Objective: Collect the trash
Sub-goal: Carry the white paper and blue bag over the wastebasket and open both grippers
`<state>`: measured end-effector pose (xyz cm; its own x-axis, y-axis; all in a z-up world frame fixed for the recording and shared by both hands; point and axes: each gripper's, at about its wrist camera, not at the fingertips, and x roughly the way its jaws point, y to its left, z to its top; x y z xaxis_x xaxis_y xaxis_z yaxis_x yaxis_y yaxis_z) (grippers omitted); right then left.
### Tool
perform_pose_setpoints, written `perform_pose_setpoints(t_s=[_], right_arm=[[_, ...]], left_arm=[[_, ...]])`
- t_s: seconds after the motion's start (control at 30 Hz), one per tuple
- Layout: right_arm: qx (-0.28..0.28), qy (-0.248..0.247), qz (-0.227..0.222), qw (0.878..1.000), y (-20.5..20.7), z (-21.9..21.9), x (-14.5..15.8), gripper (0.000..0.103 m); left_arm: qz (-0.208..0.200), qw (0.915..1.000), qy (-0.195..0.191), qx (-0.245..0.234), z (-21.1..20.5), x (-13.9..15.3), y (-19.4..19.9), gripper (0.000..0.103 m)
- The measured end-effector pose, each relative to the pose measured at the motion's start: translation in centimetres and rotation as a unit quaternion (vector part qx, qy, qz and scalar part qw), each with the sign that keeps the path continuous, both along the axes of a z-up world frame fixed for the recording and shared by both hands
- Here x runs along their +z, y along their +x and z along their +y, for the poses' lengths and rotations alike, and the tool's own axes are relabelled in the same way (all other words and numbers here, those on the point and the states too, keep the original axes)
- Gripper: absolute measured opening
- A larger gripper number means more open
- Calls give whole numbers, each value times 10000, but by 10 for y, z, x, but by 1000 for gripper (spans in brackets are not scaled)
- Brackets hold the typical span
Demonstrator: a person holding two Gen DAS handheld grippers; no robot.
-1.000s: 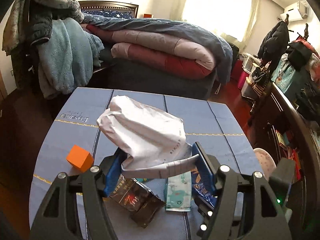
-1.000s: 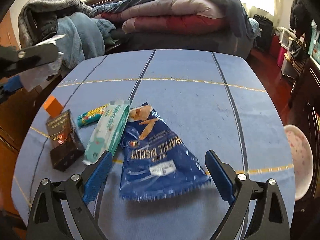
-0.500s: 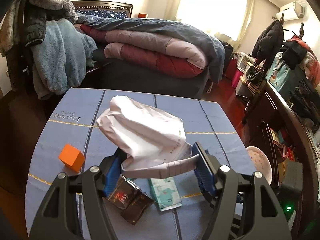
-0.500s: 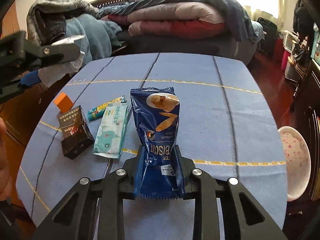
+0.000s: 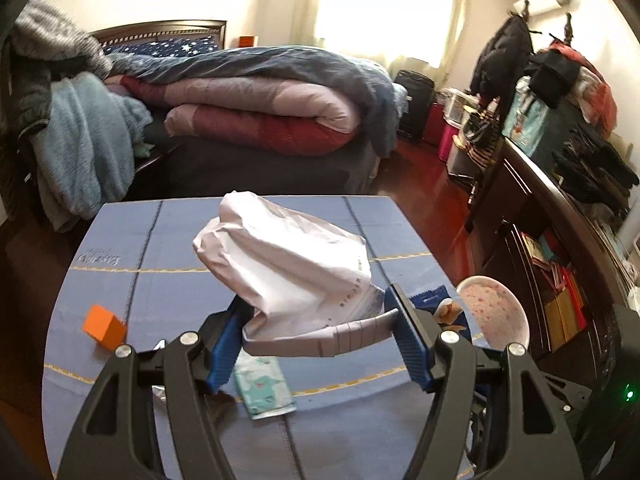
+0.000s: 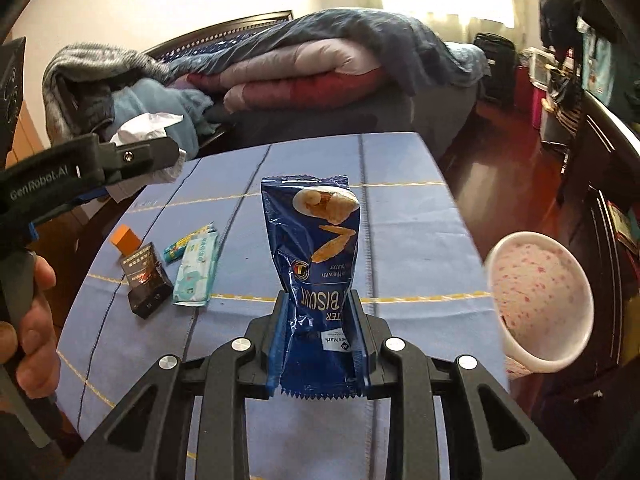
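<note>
My left gripper point(image 5: 318, 344) is shut on a crumpled white plastic mailer bag point(image 5: 288, 264), held above the blue tablecloth point(image 5: 168, 240). My right gripper point(image 6: 318, 340) is shut on a blue biscuit packet point(image 6: 316, 248), which stands upright off the table. A pink speckled bin point(image 6: 540, 300) sits just off the table's right edge, to the right of the packet. On the cloth lie a green wet-wipe pack point(image 6: 198, 268), a dark cigarette box point(image 6: 146, 284), a small green-yellow wrapper point(image 6: 180, 244) and an orange cube point(image 6: 126, 240). The left gripper point(image 6: 120, 160) with its white bag also shows at the left of the right wrist view.
A bed with piled quilts point(image 5: 256, 112) stands behind the table. Clothes hang over a chair point(image 5: 76, 136) at the left. A dark wooden dresser point(image 5: 560, 216) with bags runs along the right. A hand point(image 6: 28, 316) grips the left tool's handle.
The right gripper closed on the biscuit packet, lifted it off the cloth and carried it toward the pink bin. The left gripper, still holding the white bag, shifted right as well.
</note>
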<state>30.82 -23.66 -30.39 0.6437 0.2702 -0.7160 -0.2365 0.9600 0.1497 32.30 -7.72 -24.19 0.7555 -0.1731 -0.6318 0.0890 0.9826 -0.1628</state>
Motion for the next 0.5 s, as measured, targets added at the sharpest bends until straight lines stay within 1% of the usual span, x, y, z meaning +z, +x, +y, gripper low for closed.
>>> perform_pose_setpoints(t_s=[0.3,0.5], right_arm=[[-438,213,-126,9987,-11,-50,8,29],[-776,331,-206,9962,-16,-86,11,29]], left_arm=[[-91,9988,137,-469,-53,8,-1,68],[-140,9956,238,-899,-97,10,-1,68]])
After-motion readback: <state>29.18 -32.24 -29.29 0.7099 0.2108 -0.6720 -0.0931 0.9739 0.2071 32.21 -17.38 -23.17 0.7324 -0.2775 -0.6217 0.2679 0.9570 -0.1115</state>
